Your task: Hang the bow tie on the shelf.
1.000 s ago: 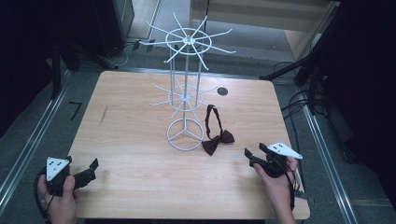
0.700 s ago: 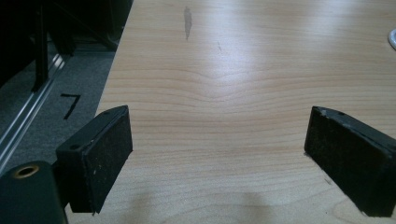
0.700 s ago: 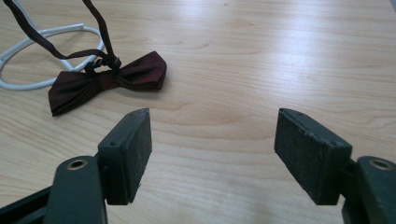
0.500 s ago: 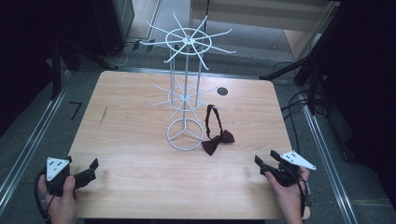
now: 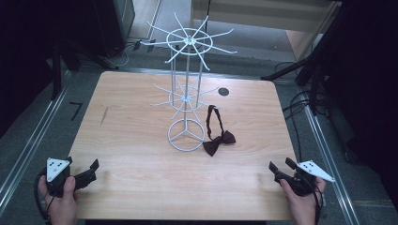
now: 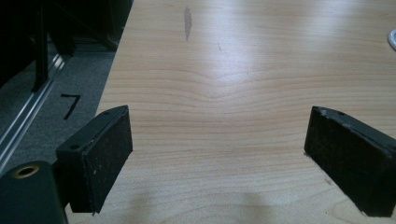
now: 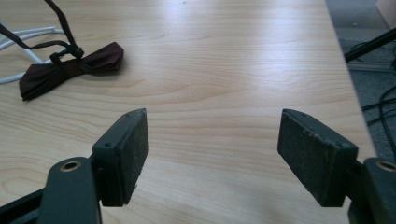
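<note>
A dark red bow tie (image 5: 218, 143) with its strap looped lies flat on the wooden table (image 5: 131, 140), against the right side of a white wire rack's ring base (image 5: 186, 136). In the right gripper view the bow tie (image 7: 70, 70) sits far off to the upper left. My right gripper (image 5: 280, 164) is at the table's near right corner; its jaws have just been opening and stand open (image 7: 212, 154) over bare wood, nothing between them. My left gripper (image 5: 91, 171) rests at the near left corner, open (image 6: 217, 154) and empty.
The rack (image 5: 187, 42) rises tall in the table's middle with spokes spreading at two levels. A black round hole (image 5: 223, 92) lies behind it. Metal rails (image 5: 28, 145) and cables (image 5: 300, 108) run along the floor beside the table. A dark streak (image 5: 103, 115) marks the wood at left.
My right gripper has drawn back to the right and toward the near edge, away from the bow tie. The left gripper has stayed put.
</note>
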